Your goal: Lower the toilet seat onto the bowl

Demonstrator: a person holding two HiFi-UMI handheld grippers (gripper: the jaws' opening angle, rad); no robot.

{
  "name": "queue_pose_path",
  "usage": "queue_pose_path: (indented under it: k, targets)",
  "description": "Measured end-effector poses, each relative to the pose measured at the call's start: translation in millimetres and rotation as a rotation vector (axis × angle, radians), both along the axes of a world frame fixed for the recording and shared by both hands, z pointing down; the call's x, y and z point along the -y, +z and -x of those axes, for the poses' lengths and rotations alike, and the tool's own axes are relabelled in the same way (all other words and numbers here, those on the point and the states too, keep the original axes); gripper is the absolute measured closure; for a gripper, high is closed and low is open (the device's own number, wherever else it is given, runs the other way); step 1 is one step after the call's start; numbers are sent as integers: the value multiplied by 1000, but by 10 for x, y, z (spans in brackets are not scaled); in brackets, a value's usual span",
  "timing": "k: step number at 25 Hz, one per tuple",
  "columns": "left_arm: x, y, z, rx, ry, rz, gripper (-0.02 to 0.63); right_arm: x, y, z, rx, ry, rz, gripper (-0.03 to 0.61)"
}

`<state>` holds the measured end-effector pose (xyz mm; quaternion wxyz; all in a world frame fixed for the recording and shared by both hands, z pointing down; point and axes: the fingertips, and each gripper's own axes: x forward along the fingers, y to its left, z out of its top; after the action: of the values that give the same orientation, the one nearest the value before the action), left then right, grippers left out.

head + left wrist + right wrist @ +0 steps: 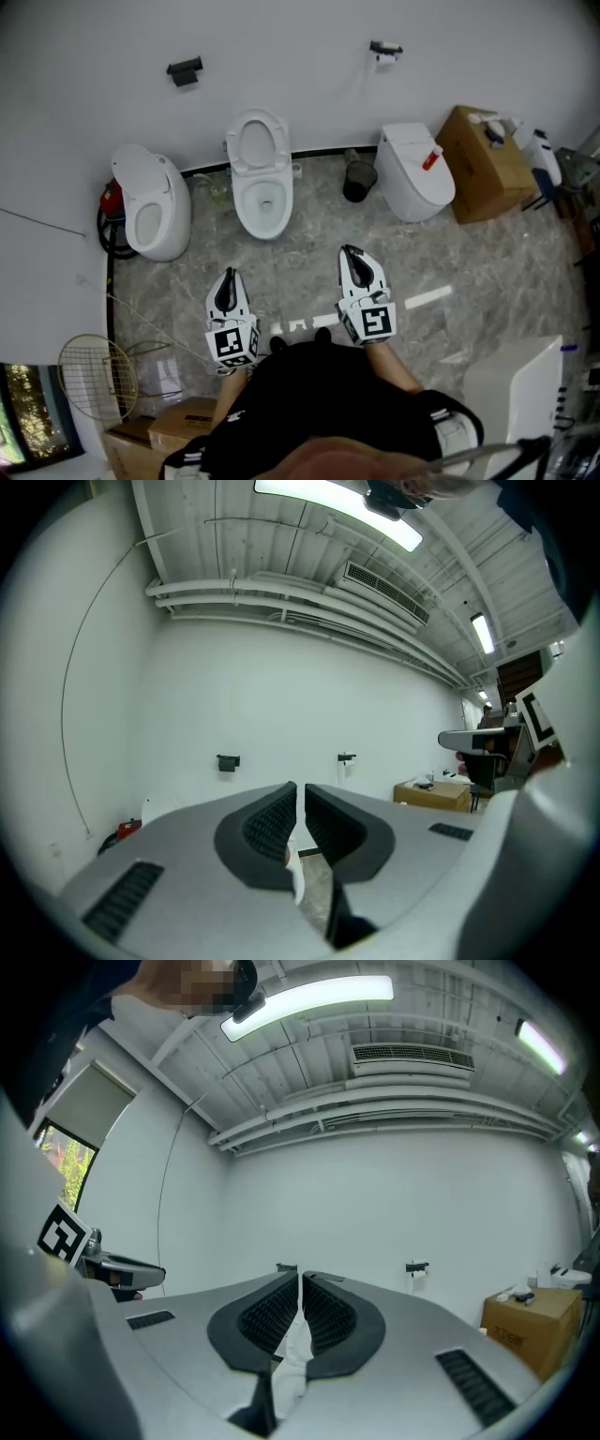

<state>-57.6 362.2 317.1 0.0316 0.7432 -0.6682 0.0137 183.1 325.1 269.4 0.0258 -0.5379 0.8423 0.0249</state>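
Left gripper (229, 275): clenched, empty, above the floor (300, 281), well short of the toilet.
Right gripper (349, 251): clenched, empty, alongside.
Toilet seat (233, 142): raised against the wall, behind the middle bowl (246, 206).

Reference: middle toilet (261, 178), backed against the wall (300, 56), its seat (233, 142) up behind the bowl. Second toilet (150, 202) to its left. Third toilet (415, 172) to its right, bucket (358, 178) between those two. Cardboard box (483, 164) further right, past the third. My left gripper (228, 275) and right gripper (350, 251) are in front of it, over the floor (309, 272).
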Motion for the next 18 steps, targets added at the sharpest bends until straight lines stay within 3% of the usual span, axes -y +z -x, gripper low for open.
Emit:
queue_pose_path:
  k: [8, 18]
  targets:
    - [-35, -58, -32, 23, 4, -18, 522, -50, -25, 0, -22, -10, -3, 494]
    - [1, -46, -21, 62, 5, -12, 389, -8, 114, 26, -29, -42, -25, 369]
